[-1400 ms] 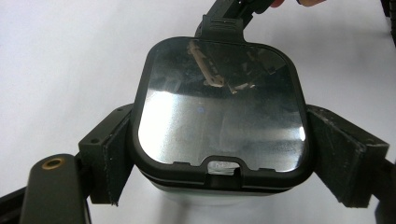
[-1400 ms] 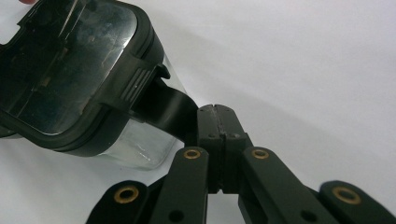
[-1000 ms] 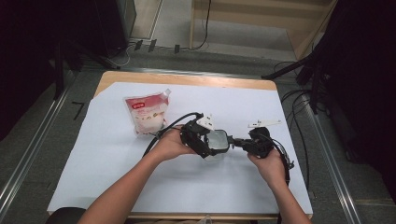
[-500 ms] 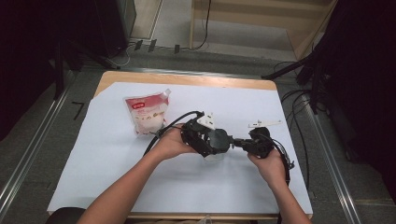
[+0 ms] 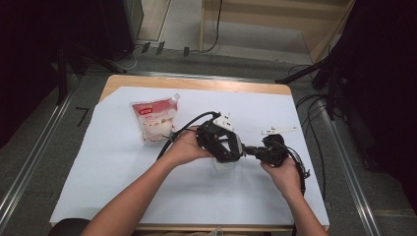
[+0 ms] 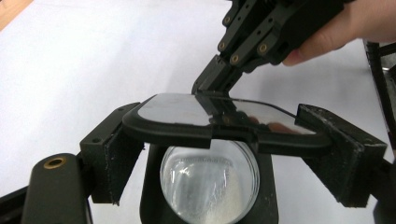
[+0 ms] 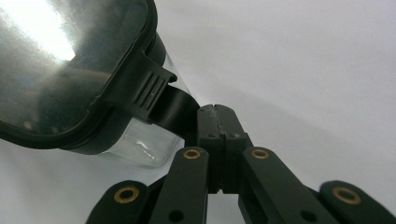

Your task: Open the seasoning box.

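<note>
On the white-covered tabletop (image 5: 123,187), a pouch (image 5: 156,119) lies at the left. Right of it, the left tool (image 5: 220,142) is clamped on a clear container (image 6: 209,184) with a glossy black lid (image 6: 224,116), held just above the tabletop's middle. The right tool (image 7: 216,122) has its jaws pressed together on the lid's ribbed black tab (image 7: 161,95).

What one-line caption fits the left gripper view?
Left gripper clamps a black lid over a clear jar; right gripper pinches its edge.
</note>
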